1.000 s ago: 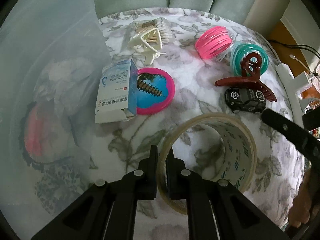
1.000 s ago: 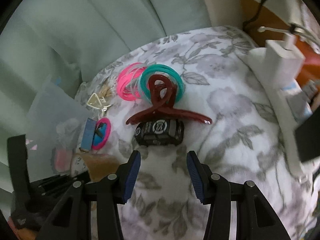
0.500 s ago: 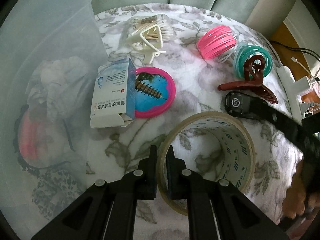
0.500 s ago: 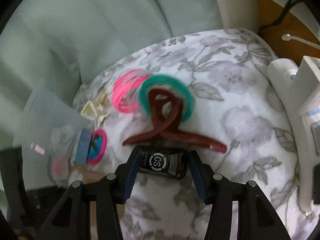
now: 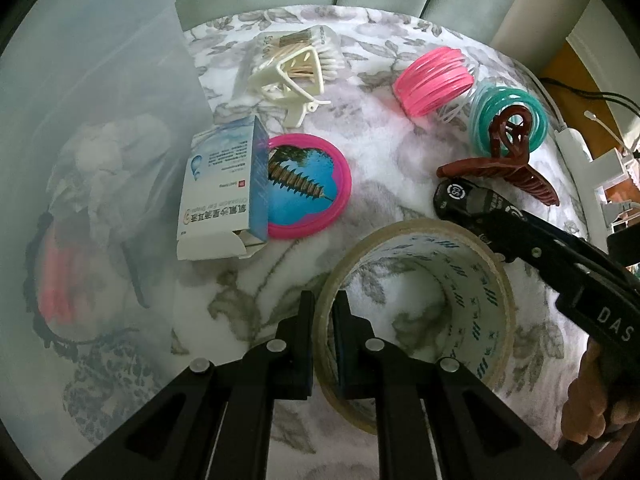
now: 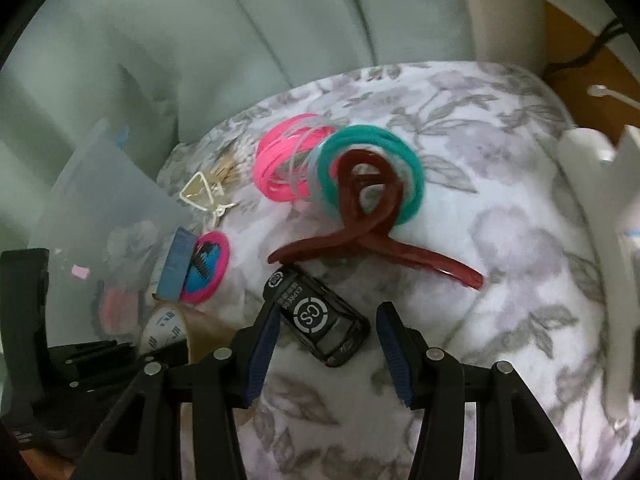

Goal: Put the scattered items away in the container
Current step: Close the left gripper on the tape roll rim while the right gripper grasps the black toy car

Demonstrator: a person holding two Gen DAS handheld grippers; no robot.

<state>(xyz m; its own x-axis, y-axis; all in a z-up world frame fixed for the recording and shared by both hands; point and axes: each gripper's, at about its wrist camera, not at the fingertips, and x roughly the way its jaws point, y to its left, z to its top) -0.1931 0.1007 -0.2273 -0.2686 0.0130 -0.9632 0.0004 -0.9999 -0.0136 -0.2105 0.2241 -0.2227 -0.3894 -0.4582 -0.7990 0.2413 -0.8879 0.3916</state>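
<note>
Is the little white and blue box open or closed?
Open. The box lies on its side, and its end flap sticks out loose toward the camera, not tucked in.

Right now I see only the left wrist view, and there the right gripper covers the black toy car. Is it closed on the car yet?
Observer: No. The right gripper is open and straddles the toy car.
Operator: Does the car sit straight inside?
Observer: No, it lies diagonally, close to the left finger, with a clear gap on the other side.
Operator: Is the brown hair claw inside too?
Observer: No, the hair claw lies beyond the fingertips, outside the gripper.
</note>
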